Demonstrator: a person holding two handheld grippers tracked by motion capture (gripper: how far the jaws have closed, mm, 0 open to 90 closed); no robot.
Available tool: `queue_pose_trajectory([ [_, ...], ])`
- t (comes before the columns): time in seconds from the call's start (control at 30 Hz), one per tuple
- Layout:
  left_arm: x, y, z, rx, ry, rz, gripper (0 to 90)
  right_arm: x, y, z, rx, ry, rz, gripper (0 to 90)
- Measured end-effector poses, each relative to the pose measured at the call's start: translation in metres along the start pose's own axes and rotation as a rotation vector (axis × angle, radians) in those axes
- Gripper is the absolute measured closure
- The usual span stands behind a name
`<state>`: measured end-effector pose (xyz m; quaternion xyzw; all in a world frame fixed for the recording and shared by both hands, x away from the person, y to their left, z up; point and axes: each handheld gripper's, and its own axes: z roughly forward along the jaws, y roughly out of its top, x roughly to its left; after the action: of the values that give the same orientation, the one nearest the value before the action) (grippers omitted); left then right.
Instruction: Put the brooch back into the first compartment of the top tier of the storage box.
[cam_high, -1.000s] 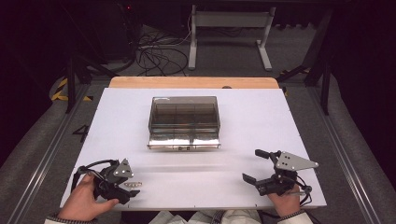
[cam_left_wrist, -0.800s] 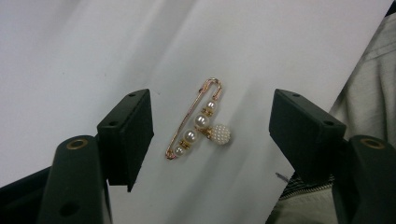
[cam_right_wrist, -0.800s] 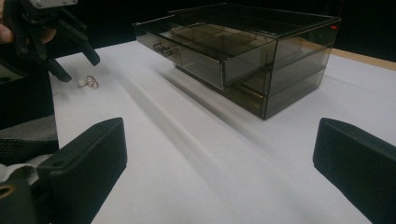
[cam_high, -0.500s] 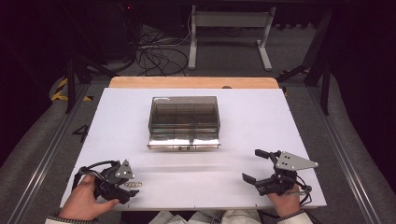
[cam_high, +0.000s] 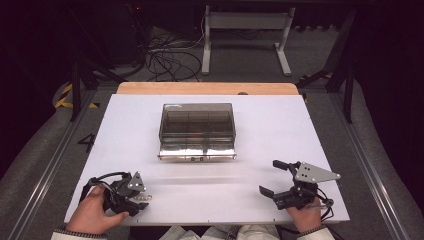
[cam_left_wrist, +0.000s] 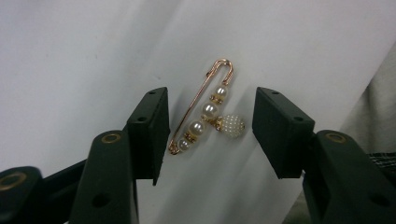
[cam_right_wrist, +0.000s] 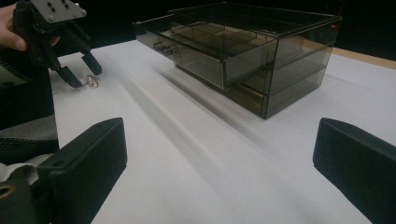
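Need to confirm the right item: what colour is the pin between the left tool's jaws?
Gold pin with white pearl beads, clearest in the left gripper view.

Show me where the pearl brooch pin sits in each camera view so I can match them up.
High view: the pin lies on the white table at lower left, under the left gripper.
Left gripper view: centre, between the open jaws.
Right gripper view: upper left, small.
Shared landmark: the left gripper's black jaws flanking it.

Left tongs (cam_left_wrist: 210, 123) low near the table's front-left corner, jaws apart; right tongs (cam_high: 274, 177) front-right, wide open
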<state>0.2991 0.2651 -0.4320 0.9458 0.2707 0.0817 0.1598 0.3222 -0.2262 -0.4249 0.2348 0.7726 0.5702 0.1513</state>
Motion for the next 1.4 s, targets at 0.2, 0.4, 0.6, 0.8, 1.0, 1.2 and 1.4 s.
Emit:
queue_pose_trajectory([
  [0.2, 0.001, 0.001, 0.0, 0.005, -0.036, 0.006, 58.3, 0.0, 0.0, 0.0, 0.0, 0.002, -0.002, 3.4],
  [0.4, 0.002, 0.001, 0.0, 0.005, -0.047, -0.011, 63.6, 0.0, 0.0, -0.001, -0.005, 0.007, -0.001, 3.5],
  [0.6, 0.001, 0.002, -0.001, 0.016, -0.039, 0.001, 73.7, 0.001, 0.0, -0.001, -0.007, 0.013, -0.002, 3.5],
  [0.8, 0.001, 0.002, -0.002, 0.022, -0.036, 0.007, 78.9, 0.001, 0.0, -0.001, -0.006, 0.017, -0.002, 3.4],
  [1.0, -0.001, 0.003, -0.002, 0.025, -0.027, 0.004, 79.0, 0.001, 0.0, 0.0, -0.004, 0.017, -0.003, 3.4],
  [1.2, 0.0, 0.003, -0.005, 0.0, -0.023, -0.001, 79.0, 0.001, 0.0, 0.0, -0.006, 0.017, -0.002, 3.4],
  [1.4, 0.001, 0.002, -0.015, -0.081, -0.025, -0.018, 79.1, 0.001, 0.0, 0.0, -0.006, 0.016, -0.001, 3.4],
])
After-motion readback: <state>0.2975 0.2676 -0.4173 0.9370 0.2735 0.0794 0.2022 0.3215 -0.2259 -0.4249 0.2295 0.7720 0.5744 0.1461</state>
